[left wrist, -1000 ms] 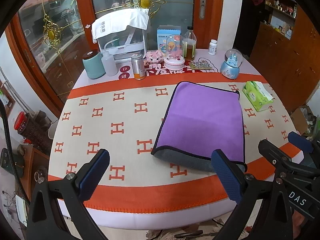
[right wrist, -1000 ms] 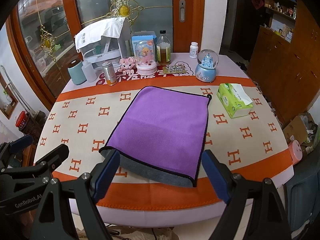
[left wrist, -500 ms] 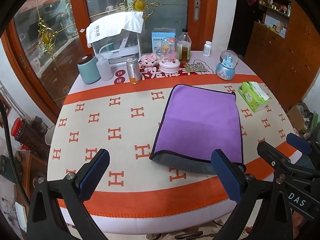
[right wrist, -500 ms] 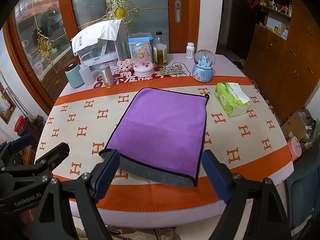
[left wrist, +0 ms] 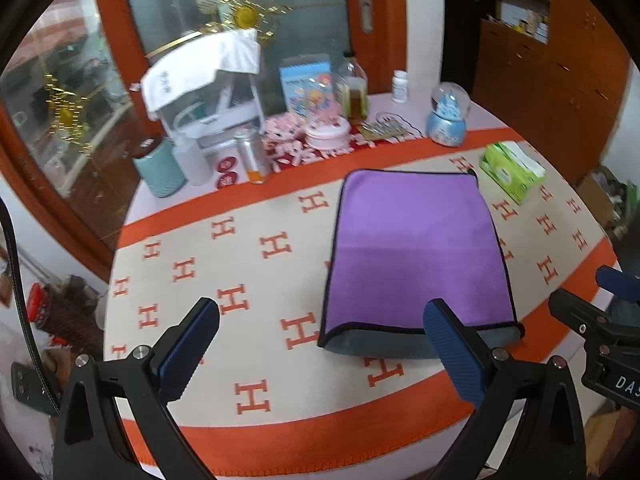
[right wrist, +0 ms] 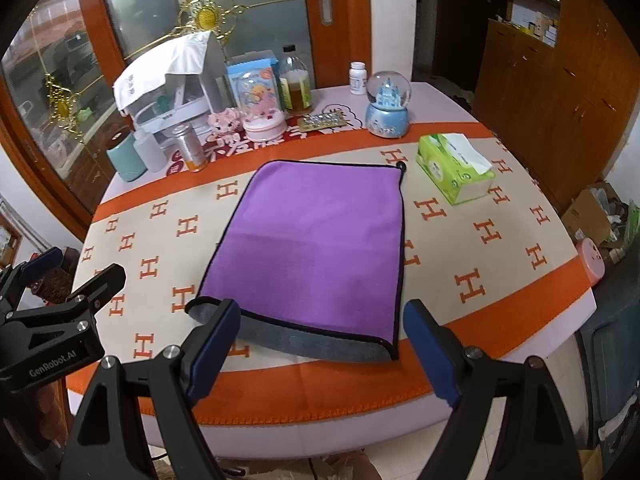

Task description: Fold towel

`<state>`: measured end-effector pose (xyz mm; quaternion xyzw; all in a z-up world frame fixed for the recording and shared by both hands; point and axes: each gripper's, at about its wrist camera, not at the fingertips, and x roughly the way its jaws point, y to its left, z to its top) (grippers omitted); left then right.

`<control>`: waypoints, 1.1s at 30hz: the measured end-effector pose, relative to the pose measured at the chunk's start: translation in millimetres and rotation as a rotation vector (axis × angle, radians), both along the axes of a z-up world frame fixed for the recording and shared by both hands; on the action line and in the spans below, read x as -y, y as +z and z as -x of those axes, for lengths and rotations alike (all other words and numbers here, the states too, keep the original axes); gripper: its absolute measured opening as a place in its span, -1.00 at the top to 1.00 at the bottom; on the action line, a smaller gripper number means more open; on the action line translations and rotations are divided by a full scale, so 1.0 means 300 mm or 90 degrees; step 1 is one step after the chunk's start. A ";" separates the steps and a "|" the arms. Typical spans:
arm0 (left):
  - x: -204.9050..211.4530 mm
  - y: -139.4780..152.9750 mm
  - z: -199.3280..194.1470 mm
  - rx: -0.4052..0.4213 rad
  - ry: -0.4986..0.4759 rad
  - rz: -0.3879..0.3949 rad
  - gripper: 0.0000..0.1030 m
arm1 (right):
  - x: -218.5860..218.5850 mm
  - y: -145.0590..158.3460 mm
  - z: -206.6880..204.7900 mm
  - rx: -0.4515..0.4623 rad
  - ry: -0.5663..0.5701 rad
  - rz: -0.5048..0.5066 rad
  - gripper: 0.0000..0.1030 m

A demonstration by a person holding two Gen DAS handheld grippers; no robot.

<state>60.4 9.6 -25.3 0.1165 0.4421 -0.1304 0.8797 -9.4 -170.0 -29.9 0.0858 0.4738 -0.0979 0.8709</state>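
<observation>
A purple towel with a black hem lies flat on the table, folded over itself so its grey underside shows along the near edge; it also shows in the right wrist view. My left gripper is open and empty, held above the table's near left part. My right gripper is open and empty, over the towel's near edge. Each gripper shows at the edge of the other's view.
The round table wears a cream cloth with orange H marks and an orange border. A green tissue pack lies right of the towel. A snow globe, bottles, a can, a teal canister and a white rack stand along the far edge.
Both grippers have drawn back and up from the table, and the left view has swung to the left. The towel lies as before. Both grippers stay open.
</observation>
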 end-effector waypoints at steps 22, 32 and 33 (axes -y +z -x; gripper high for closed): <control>-0.017 -0.384 -0.193 -0.118 -0.227 0.003 -0.97 | 0.189 -0.390 0.014 -0.082 0.062 -0.025 -0.38; 0.017 -0.474 -0.232 -0.179 -0.313 0.046 -0.88 | 0.255 -0.504 -0.012 -0.124 0.126 -0.068 0.07; 0.020 -0.481 -0.236 -0.184 -0.318 0.049 -0.82 | 0.255 -0.513 -0.015 -0.129 0.138 -0.070 0.10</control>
